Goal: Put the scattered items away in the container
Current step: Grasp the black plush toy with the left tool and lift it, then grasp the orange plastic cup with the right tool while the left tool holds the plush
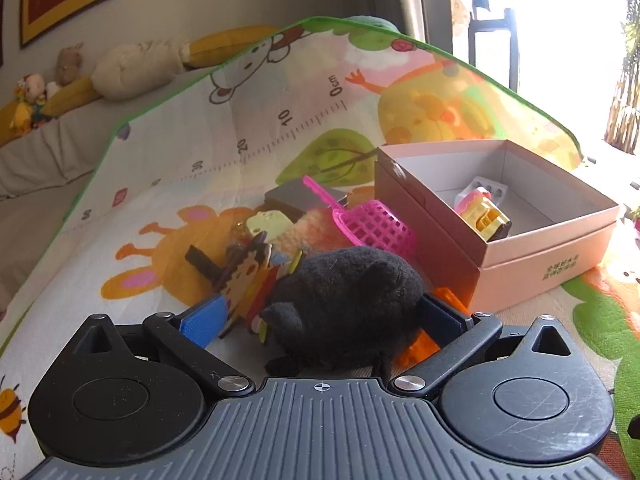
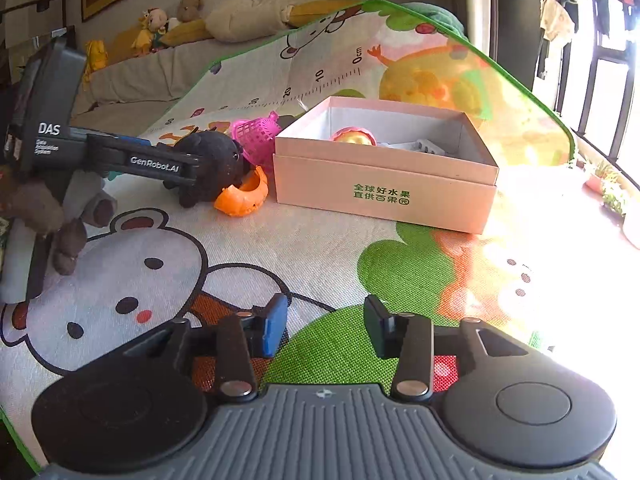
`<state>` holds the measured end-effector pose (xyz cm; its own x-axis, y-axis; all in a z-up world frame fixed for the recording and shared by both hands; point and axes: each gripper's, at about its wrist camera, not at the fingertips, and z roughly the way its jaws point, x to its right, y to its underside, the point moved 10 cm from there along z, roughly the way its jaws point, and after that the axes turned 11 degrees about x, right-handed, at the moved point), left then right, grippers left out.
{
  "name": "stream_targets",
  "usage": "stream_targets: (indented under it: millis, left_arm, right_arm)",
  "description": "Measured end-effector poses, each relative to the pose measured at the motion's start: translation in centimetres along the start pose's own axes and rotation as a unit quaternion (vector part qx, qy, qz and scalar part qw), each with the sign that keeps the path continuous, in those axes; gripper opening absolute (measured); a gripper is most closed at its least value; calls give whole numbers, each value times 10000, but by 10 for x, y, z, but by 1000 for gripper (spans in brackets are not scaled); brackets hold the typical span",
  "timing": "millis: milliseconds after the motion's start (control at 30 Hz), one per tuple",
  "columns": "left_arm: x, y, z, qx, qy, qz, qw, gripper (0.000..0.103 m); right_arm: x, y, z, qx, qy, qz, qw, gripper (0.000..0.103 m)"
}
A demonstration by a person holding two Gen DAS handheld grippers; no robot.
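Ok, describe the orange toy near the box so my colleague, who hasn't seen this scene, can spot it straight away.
Find the pink cardboard box with green lettering on the cartoon play mat. Just off its left end, a black plush toy sits between the left gripper's fingers. The orange toy lies against that plush on the mat: a curved, glossy plastic shell, the only orange piece there, unlike the pink mesh scoop behind.

Your left gripper (image 1: 320, 312) has its jaws spread wide, while your right gripper (image 2: 326, 324) hangs half-open and empty.
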<state>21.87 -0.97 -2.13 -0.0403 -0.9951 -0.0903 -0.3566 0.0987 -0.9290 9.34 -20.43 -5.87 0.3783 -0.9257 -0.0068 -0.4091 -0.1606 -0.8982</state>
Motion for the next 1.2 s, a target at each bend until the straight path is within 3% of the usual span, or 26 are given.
stream_targets:
  millis: [67,100,133,267,333,467,500,533,600,667,700,767,800,967,1200]
  left_arm:
    - [4,-3,0,102,-3,66,9999,100]
    - [7,-3,-3,123,129,72,9998,83]
    - [9,-3,-6,135,246,70,9996,75]
    - [6,2,-28,157,369,138,9991,63]
    - [-2,6,-45,142,430,30,9990,39]
    - [-21,13,-73,177,436,-186,9987,40]
    - [-25,15,-78,160,429,-239,9987,45]
    - [-30,17,-83,118,459,-334,9983,61]
    - [-36,19,-89,59,522,-512,9973,80]
    - [-39,20,-94,18,580,-639,9963,91]
    - [-39,20,-95,10,604,-685,9958,95]
    - [-38,19,-93,-9,606,-744,9954,96]
    - [-35,19,-90,-17,614,-787,9950,96]
    - [-16,14,-60,-127,610,-1064,9924,97]
    - [-2,16,13,-539,-4,-1300,9901,98]
  right_arm:
    - [0,-3,-3,98,20,-103,9999,67]
    - [-1,-5,-3,135,17,-169,9998,68]
    - [-3,-8,-2,166,2,-245,9996,69]
    - [-15,-21,11,252,-87,-638,9976,70]
    - [-28,-27,21,300,-181,-927,9951,70]
    - [-59,-36,50,276,-426,-1441,9883,70]
    - [-68,-37,60,239,-494,-1545,9865,70]
    - [-75,-38,68,209,-525,-1631,9850,70]
    - [-87,-40,89,125,-502,-1761,9830,70]
    - [-93,-40,108,-2,-428,-1785,9830,68]
    - [-94,-41,116,-49,-395,-1751,9837,60]
    - [-93,-45,124,-112,-373,-1595,9864,44]
    - [-91,-47,123,-129,-340,-1511,9879,42]
    - [-64,-48,83,21,-341,-1226,9919,39]
    - [-19,-20,16,-155,-143,-484,9986,39]
